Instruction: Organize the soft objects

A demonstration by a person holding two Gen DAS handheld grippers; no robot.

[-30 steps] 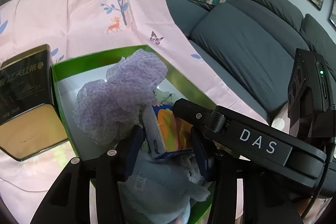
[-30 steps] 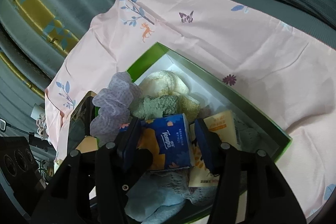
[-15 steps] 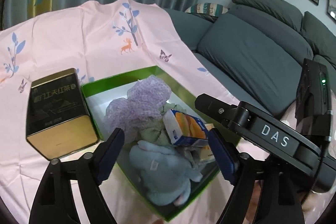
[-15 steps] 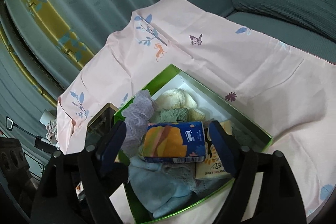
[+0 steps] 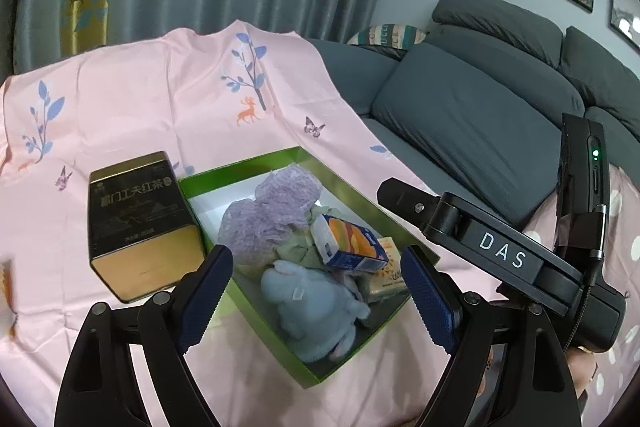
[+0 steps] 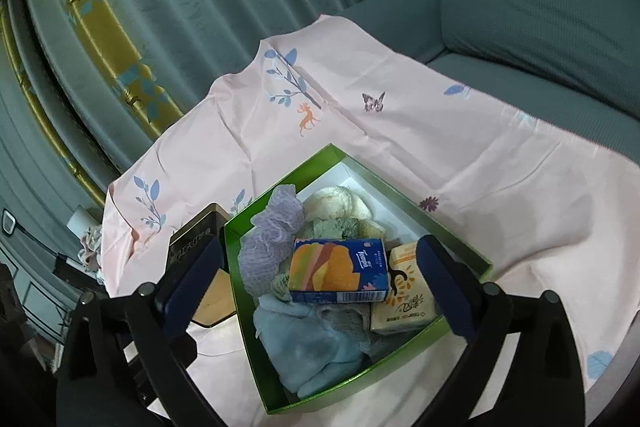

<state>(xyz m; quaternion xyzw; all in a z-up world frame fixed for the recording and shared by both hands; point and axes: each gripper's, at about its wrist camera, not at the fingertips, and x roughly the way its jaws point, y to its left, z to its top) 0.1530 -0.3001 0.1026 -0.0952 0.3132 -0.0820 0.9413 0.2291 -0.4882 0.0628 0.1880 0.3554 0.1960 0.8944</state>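
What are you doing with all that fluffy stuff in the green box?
A person is tidying soft things into the green box on the pink cloth. A blue tissue pack lies on top of a purple mesh puff and a light blue plush toy. Neither hand-held gripper holds anything: the left hand-held gripper is open and the right hand-held gripper's jaws are opening above the box. A black and gold tin stands beside it.

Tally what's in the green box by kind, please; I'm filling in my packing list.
Tissue packs: 2, the blue pack and the cream pack
Mesh bath puffs: 1, lilac
Plush and cloth pieces: at least 3, light blue, green, cream
Total: at least 6 in the green box
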